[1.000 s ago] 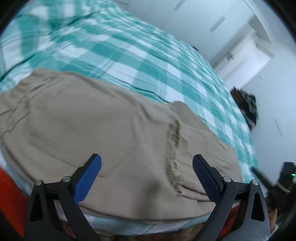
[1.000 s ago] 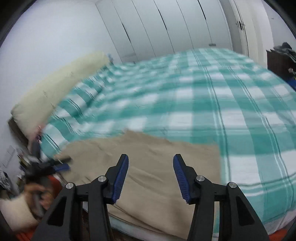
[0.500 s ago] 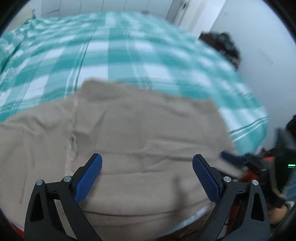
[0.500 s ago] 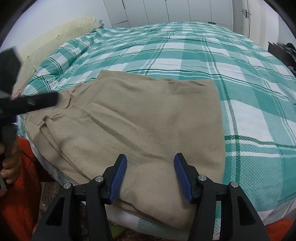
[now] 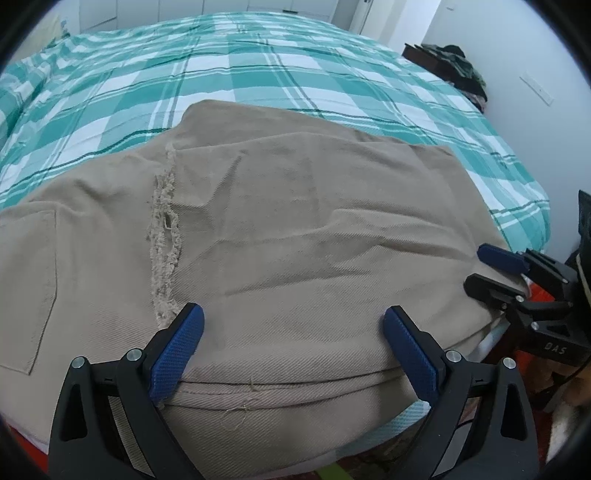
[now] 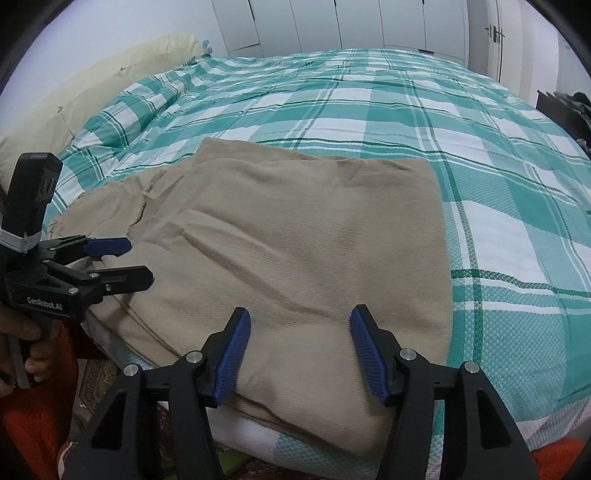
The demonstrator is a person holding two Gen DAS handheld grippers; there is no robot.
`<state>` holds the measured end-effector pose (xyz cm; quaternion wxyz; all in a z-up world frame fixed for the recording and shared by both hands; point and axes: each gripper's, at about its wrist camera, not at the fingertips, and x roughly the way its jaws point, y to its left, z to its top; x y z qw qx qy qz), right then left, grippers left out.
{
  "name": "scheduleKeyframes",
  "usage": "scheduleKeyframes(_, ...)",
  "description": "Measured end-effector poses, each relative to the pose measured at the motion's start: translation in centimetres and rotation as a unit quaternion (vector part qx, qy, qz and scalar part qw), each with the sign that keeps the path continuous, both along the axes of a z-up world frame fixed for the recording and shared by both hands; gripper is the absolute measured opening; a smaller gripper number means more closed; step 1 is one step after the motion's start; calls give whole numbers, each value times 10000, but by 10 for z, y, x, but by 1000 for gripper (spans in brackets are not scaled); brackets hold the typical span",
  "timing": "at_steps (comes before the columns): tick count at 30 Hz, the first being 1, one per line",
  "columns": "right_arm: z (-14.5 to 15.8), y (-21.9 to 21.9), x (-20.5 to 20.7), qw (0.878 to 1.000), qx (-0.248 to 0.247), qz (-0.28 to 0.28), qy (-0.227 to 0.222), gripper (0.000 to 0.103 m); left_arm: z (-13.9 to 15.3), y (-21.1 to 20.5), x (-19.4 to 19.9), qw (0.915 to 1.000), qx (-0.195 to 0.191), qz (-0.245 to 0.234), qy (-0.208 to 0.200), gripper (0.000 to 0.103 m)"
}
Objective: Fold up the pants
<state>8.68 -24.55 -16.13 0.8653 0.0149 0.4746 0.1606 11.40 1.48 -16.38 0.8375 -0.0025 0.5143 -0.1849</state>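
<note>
Beige pants lie folded on the bed's near edge, with a frayed hem across the top layer. My left gripper is open wide just over the pants' near folded edge, with nothing pinched. It also shows at the left of the right wrist view, left gripper, held by a hand. My right gripper hovers over the right part of the pants. Its jaws are opening, fabric lies below them and the pads press on nothing. From the left wrist, the right gripper sits at the pants' right end.
A green and white checked bedcover stretches far beyond the pants. A cream pillow lies at the back left, white wardrobe doors stand behind. A dark pile of clothes sits beside the bed's far right. An orange-red sleeve shows below the hand.
The left gripper swung rightward along the pants' near edge and rolled level. The right gripper dropped closer to the pants and its jaws spread a little wider.
</note>
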Motion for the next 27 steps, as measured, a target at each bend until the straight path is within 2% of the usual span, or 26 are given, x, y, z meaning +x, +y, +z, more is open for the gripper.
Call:
scheduleKeyframes(4, 10, 4, -2, 9999, -116, 35, -99, 60, -2, 3, 1, 10000, -88, 2, -18, 98)
scheduleKeyframes(6, 28, 3, -8, 9985, -138, -47, -533, 60, -2, 3, 1, 10000, -88, -1, -32, 98)
scheduleKeyframes(8, 50, 0, -16, 9930, -147, -170, -1158, 60, -2, 2, 1, 10000, -62, 2, -57, 99)
scheduleKeyframes(10, 59, -3, -16, 9895, -152, -237, -1420, 71, -3, 1, 1, 10000, -50, 20, -64, 99)
scheduleKeyframes(11, 58, -4, -13, 9895, -127, -255, -1414, 72, -3, 1, 1, 10000, -51, 26, -63, 99)
scheduleKeyframes(13, 44, -7, -3, 9934, -84, -364, -1086, 72, -3, 1, 1, 10000, -61, 21, -58, 99)
scheduleKeyframes(14, 35, -8, 2, 9957, -48, -384, -845, 72, -3, 1, 1, 10000, -66, 6, -58, 99)
scheduleKeyframes(16, 5, -9, 16, 9993, -18, -383, 24, 73, -3, -2, 0, 10000, 18, -31, -93, 100)
scheduleKeyframes(19, 2, -2, 15, 9993, -207, -297, -35, 75, -4, -2, 0, 10000, 0, -19, -96, 100)
scheduleKeyframes(27, 0, -6, 14, 9994, -100, -323, -53, 78, -4, -2, 1, 10000, 9, -29, -80, 101)
